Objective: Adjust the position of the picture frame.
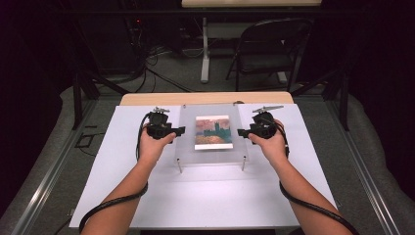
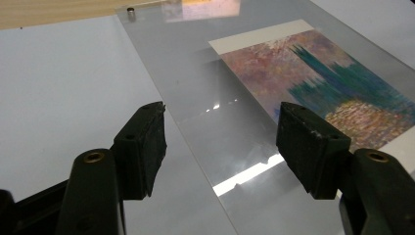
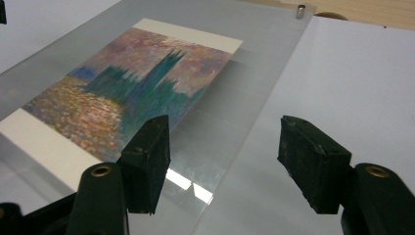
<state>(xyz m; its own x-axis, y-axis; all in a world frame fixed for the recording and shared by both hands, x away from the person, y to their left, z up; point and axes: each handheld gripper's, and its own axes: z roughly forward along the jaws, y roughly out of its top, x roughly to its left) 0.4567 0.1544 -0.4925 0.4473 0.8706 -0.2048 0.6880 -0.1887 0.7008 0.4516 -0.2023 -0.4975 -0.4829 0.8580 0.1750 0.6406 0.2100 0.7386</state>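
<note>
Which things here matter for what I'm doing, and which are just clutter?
In the job: clear acrylic frame, painted print inside it, left gripper and right gripper, both open at its side edges.
Lying about: folding chair, floor cables.

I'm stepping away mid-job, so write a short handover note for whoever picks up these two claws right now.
Left claw: open, at the left edge of the clear acrylic panel, gripping nothing.
Right claw: open, at the panel's right edge, gripping nothing.
The panel stands on short posts on the white mat; the painting print lies at its middle.
Done: both claws lined up at the edges.
Left: probably close on both edges and lift.
</note>
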